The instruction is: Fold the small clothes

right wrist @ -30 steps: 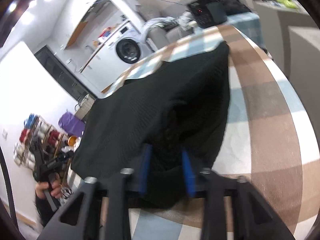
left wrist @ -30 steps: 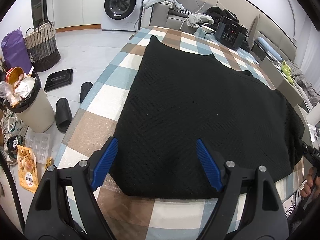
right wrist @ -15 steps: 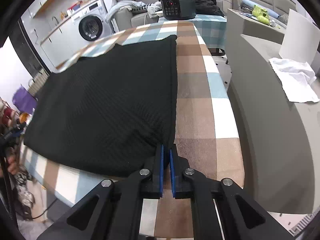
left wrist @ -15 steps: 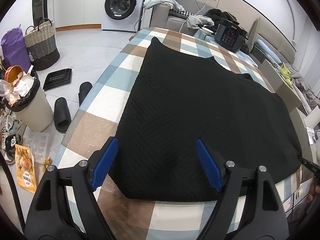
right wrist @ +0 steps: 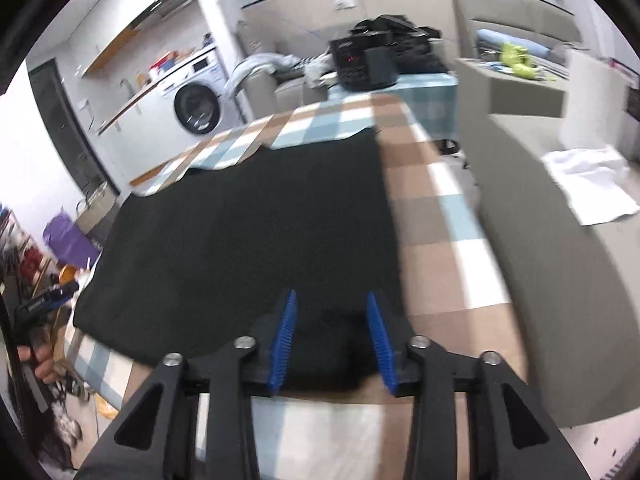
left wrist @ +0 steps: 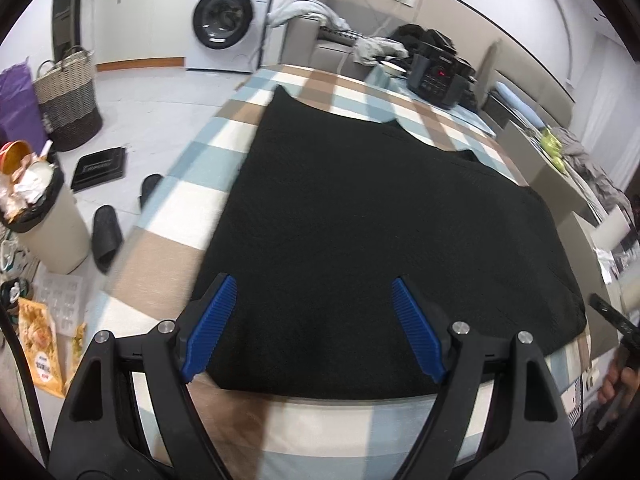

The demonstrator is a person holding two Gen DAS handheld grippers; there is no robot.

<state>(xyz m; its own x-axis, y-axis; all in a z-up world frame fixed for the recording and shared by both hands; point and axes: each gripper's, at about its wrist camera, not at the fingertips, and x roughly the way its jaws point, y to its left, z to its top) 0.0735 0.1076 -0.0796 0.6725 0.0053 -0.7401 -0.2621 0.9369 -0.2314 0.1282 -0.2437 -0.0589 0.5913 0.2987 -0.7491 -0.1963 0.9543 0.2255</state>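
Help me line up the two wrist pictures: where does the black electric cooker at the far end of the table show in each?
Left wrist view: the black cooker sits upper right of centre, beyond the black garment.
Right wrist view: the cooker sits top centre, slightly right, beyond the same garment.
Shared landmark: the white washing machine, upper left in both.

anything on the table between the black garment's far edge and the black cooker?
No: in the left wrist view, only bare checked tablecloth runs between the black garment and the black cooker. The right wrist view agrees.
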